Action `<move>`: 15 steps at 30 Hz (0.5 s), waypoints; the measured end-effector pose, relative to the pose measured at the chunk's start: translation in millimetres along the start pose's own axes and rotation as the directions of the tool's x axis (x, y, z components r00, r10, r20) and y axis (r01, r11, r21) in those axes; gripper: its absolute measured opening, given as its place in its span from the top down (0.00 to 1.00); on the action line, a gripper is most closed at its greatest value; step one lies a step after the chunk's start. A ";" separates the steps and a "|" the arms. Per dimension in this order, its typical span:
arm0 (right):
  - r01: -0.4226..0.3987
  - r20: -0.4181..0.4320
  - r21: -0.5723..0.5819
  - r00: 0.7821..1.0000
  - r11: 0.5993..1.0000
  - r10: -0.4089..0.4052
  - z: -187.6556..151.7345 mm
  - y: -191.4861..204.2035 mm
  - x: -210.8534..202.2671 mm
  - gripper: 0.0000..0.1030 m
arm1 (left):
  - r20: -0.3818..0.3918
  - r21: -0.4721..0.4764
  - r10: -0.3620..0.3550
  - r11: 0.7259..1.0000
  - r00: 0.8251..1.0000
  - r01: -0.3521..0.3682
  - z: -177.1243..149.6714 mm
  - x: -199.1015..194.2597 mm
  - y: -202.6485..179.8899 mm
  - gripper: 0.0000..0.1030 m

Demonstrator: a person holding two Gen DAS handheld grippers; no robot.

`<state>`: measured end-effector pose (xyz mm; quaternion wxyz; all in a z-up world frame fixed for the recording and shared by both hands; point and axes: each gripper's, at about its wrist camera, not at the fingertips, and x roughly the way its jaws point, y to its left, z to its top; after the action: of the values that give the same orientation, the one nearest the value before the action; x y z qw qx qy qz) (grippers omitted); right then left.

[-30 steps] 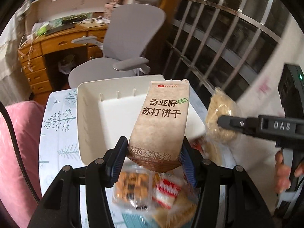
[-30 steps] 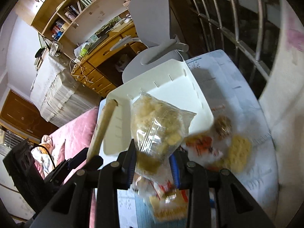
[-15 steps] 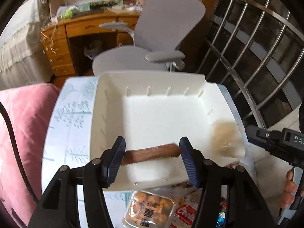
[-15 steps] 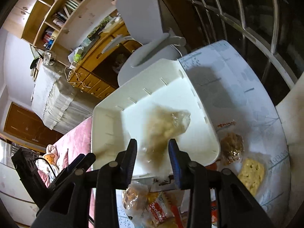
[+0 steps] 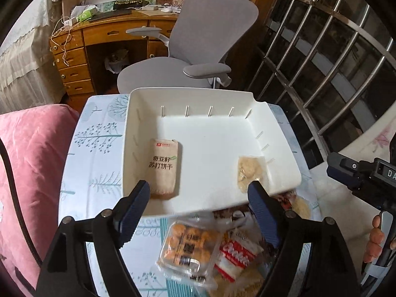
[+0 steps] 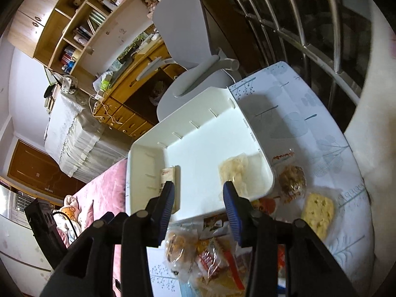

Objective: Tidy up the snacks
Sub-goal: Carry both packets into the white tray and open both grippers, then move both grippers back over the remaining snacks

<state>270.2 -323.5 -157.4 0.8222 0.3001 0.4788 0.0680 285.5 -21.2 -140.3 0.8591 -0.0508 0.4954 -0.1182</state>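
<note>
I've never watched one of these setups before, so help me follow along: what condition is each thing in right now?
White bin: on the table, holding two packs.
Cracker pack: lying flat in the bin, released.
Clear snack bag: lying in the bin, released.
Left gripper: jaws opening, nothing between them.
Right gripper: jaws opening, nothing between them.
Snack pile: still outside the bin.

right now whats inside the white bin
Two snacks lie in the white bin: a tan cracker pack at one side and a clear bag of pale pieces at the other. The left gripper's fingers hide some of the near floor.
</note>
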 end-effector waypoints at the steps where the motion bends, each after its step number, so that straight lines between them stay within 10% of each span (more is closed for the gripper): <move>1: -0.001 0.009 -0.001 1.000 1.000 0.001 -3.6 2.2 -7.0 0.60 | 0.001 -0.001 -0.004 1.000 1.000 0.004 -3.7 -7.3 0.6 0.22; 15: 0.020 0.131 0.028 0.991 0.999 -0.023 -76.2 7.5 -95.4 0.50 | 0.012 0.012 0.023 1.000 1.000 -0.023 -78.4 -87.9 8.9 0.18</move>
<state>157.6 -322.8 -109.5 0.8486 0.3097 0.4276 0.0330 176.9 12.0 -107.9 0.8636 -0.0406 0.4902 -0.1111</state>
